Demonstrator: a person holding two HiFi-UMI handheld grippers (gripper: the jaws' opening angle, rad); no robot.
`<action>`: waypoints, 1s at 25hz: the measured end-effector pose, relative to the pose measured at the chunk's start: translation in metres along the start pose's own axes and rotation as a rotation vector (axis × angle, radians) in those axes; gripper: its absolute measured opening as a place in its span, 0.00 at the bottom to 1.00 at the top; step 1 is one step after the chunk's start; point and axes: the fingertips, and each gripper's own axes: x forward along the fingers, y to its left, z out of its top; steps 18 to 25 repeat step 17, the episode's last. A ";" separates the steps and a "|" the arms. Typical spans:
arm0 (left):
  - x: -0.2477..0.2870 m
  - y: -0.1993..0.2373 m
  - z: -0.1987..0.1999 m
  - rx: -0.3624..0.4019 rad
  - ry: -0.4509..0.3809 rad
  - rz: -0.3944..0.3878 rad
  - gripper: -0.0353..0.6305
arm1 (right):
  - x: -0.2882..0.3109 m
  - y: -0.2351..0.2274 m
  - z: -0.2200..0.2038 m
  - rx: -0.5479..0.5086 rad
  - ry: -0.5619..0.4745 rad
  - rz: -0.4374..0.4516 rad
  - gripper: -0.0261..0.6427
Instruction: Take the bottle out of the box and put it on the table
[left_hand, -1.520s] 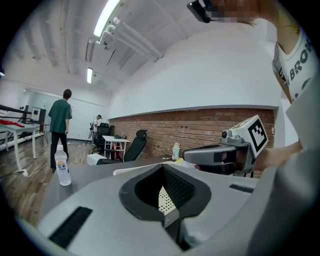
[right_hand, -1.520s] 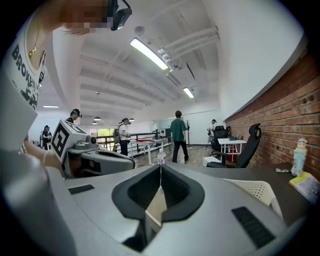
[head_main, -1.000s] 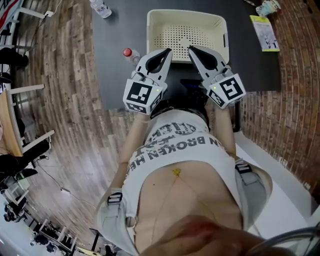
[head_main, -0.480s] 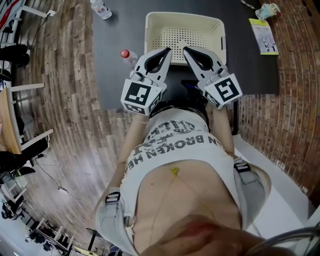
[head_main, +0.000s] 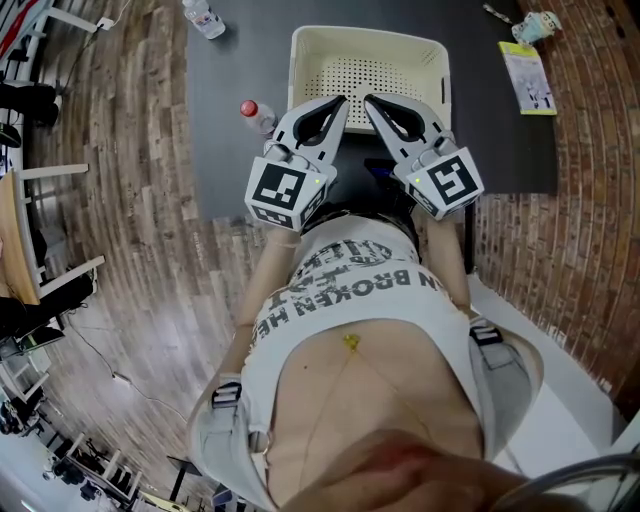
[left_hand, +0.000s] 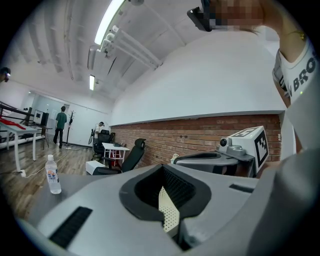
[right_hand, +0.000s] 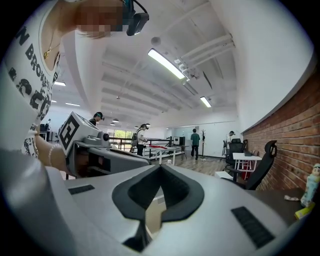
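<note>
- Step in hand: the task looks finished. The cream perforated plastic basket (head_main: 368, 35) on the dark grey tabletop (head_main: 225, 70) appears empty. The clear plastic bottle with a red cap (head_main: 256, 112) is on the table, near the basket at its 9 o'clock.
- Next move: probably only drawing both tools back; no grasp seems called for.
- Left gripper (head_main: 338, 100): jaws clenched together, holding nothing, by the basket's rim at its 6 o'clock.
- Right gripper (head_main: 370, 100): likewise closed and empty, its tips just beside the left's.
</note>
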 end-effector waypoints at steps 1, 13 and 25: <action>0.000 0.000 0.000 0.000 0.001 0.000 0.06 | 0.000 0.000 0.001 0.001 -0.003 0.001 0.05; 0.005 -0.004 -0.003 -0.005 0.009 -0.012 0.06 | -0.007 -0.011 0.003 0.007 -0.003 -0.014 0.05; 0.007 -0.004 -0.004 -0.005 0.011 -0.011 0.06 | -0.008 -0.014 0.003 0.005 -0.001 -0.015 0.05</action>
